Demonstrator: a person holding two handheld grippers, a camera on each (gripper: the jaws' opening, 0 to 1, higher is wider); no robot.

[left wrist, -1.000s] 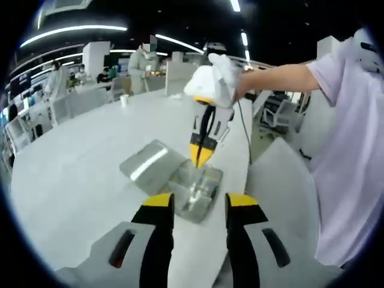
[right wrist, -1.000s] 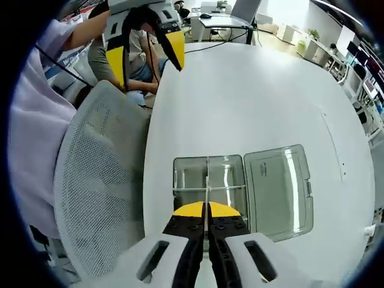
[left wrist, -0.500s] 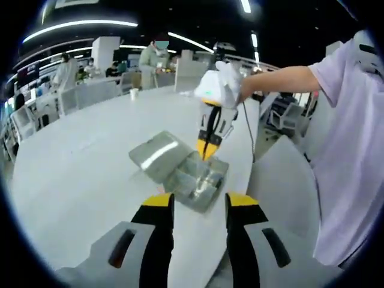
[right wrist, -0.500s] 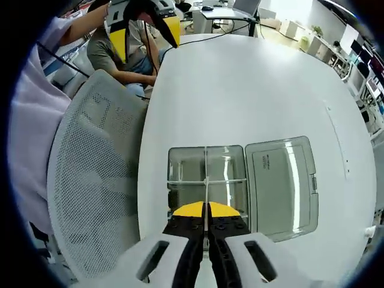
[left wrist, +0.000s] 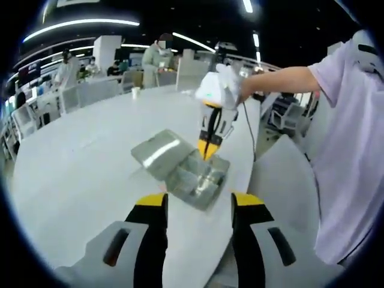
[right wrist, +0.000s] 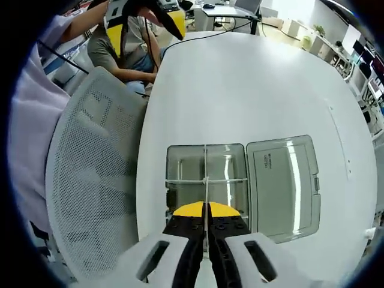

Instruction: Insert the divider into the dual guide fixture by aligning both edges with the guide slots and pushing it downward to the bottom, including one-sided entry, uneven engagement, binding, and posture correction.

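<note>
Right gripper [right wrist: 206,217] is pinching the thin clear divider [right wrist: 206,180] between its closed yellow-tipped jaws, holding it upright over the clear plastic box [right wrist: 207,180] that serves as the dual guide fixture. In the right gripper view the divider is showing as a fine pale line running from the jaw tips across the middle of the box, crossing a second thin partition that is lying crosswise inside it; how deep the divider is sitting in the slots can't be told. The box's hinged lid [right wrist: 283,183] is lying open flat on the table just beside the box, on its right in this view. The box is sitting near the edge of the white round table [right wrist: 252,84], next to a grey mesh chair [right wrist: 90,180]. In the left gripper view the right gripper [left wrist: 207,151] is coming down from above onto the box [left wrist: 198,180], with a gloved hand [left wrist: 225,84] around its white body. Left gripper [left wrist: 198,204] is hanging back from the box, jaws apart and grasping nothing. Other people are standing at far desks.
</note>
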